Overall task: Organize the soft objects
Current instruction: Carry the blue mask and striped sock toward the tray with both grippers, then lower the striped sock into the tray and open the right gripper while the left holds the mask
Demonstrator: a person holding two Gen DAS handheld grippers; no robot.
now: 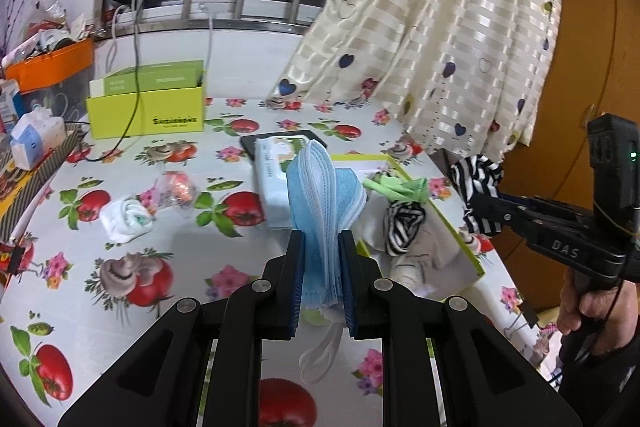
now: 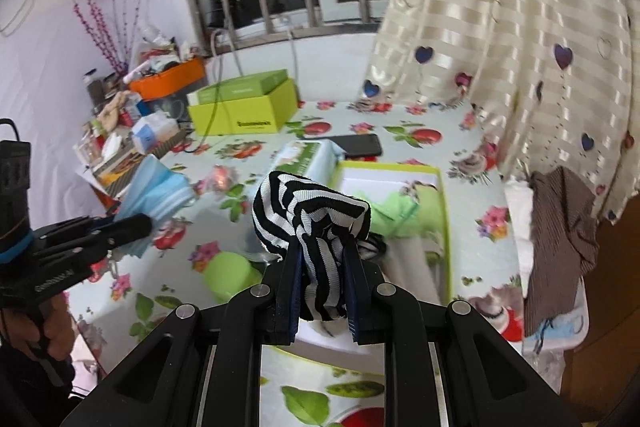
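Masks [image 1: 324, 195] clamped left, striped sock [image 2: 316, 223] apparently right

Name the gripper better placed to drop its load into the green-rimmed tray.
Right: the right gripper holds the black-and-white striped sock beside the green-rimmed tray; the left gripper is farther away.

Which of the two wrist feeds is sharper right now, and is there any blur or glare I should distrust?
Left wrist view: sharp; the stack of blue masks in the left gripper reads clearly, with sheen on the curtain. Right wrist view: softer, with the green cup and tray smeared, though the striped sock in the right gripper stays crisp.
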